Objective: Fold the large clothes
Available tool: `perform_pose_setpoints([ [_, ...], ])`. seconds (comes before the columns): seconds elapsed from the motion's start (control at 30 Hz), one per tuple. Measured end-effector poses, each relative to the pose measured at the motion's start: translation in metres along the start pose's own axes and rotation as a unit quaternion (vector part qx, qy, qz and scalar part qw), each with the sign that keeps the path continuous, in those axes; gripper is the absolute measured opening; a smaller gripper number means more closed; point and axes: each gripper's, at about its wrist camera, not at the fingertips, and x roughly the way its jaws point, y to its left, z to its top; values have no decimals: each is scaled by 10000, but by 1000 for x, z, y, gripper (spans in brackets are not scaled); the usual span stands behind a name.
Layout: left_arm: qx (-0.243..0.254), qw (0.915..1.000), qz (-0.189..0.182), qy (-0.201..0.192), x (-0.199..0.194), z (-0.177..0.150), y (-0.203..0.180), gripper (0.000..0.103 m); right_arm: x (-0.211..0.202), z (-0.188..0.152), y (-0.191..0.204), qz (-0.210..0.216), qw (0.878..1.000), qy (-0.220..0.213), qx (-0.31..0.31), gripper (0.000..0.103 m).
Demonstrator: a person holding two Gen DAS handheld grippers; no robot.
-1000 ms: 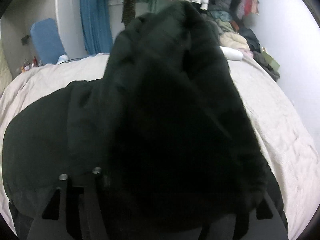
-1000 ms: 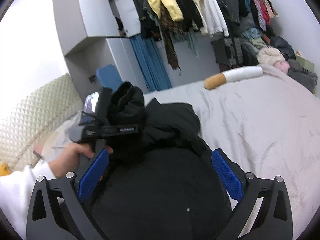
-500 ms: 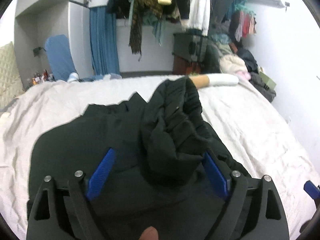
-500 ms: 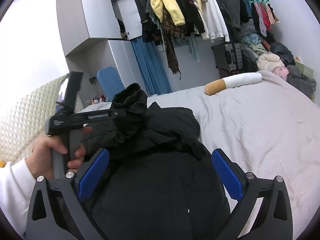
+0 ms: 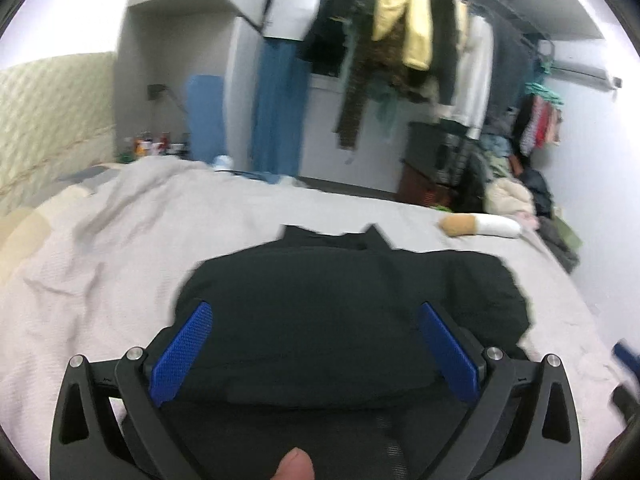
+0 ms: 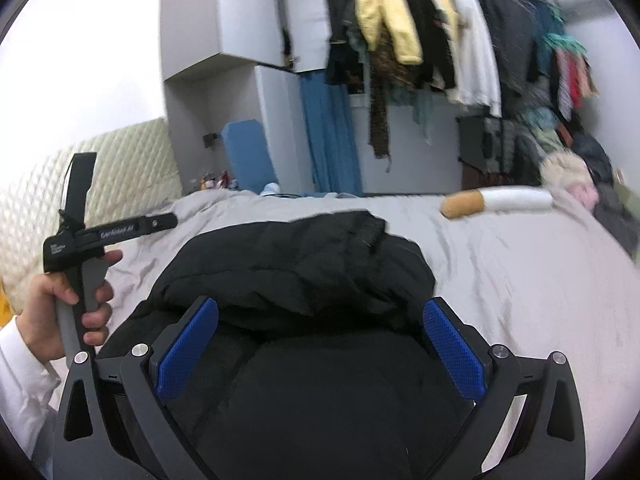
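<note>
On my left wrist view, the left gripper (image 5: 316, 344) has its blue pads set wide apart, gripping nothing, above the black jacket (image 5: 348, 300), which lies bunched in the lower centre of the frame on the bed (image 5: 120, 264). On my right wrist view, the right gripper (image 6: 320, 344) is likewise spread apart and empty over the same jacket (image 6: 296, 264), whose upper layer is folded over toward the frame centre. My left hand (image 6: 60, 304) grips the other handle at the left edge. A cylindrical pillow (image 6: 496, 200) lies at right of centre; motion blur leaves the hanging clothes (image 6: 420, 40) above only roughly readable.
</note>
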Motion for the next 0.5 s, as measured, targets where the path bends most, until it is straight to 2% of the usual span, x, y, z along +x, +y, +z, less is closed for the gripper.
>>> perform_pose_setpoints([
  [0.1, 36, 9999, 135, -40, 8, -12, 27, 103, 18, 14, 9, 100, 9998, -40, -146, 103],
  [0.2, -251, 9994, 84, 225, 32, -19, 54, 103, 43, 25, 13, 86, 9996, -99, -251, 103],
  [0.33, -211, 9991, 101, 343, 57, -22, 56, 103, 91, 38, 15, 117, 9994, 5, -323, 100],
  [0.4, -121, 9992, 77, 373, 73, -22, 52, 103, 111, 43, 15, 116, 9991, 16, -410, 86],
  [0.47, -15, 9990, 142, 431, 91, -23, 50, 103, 135, 46, 14, -53, 9987, 103, -502, 67],
  [0.5, -21, 9987, 154, 482, 100, -24, 51, 103, 150, 46, 9, -114, 9987, 198, -455, 64],
])
